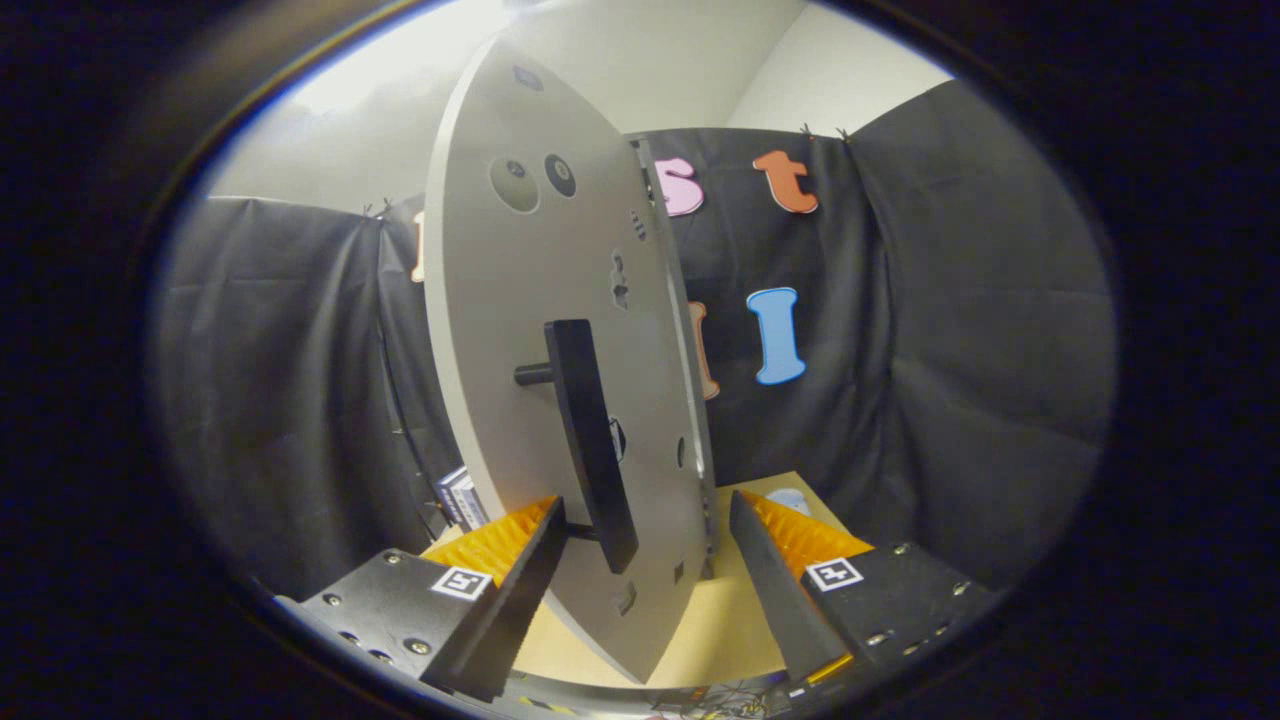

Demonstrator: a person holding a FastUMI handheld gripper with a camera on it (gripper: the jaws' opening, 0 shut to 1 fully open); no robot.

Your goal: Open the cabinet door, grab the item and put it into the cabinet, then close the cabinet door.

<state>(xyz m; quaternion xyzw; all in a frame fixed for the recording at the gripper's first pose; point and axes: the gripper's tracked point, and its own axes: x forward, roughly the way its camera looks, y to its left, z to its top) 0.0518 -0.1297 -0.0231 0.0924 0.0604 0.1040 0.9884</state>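
A grey cabinet door (520,330) stands swung out, seen almost edge-on, rising from the wooden table. A black bar handle (590,450) sticks out of its face on a short peg. My gripper (645,500) is open, its fingers wide apart. The door's lower edge and the bottom of the handle stand between them. The left finger sits close beside the handle's lower end; whether it touches I cannot tell. Just beyond the right fingertip lies a small pale object (790,498), mostly hidden. The cabinet's inside is hidden.
The wooden table top (720,620) runs under the door and between the fingers. A small dark box (462,497) sits left of the door, behind the left finger. Black cloth walls close the booth behind and on both sides.
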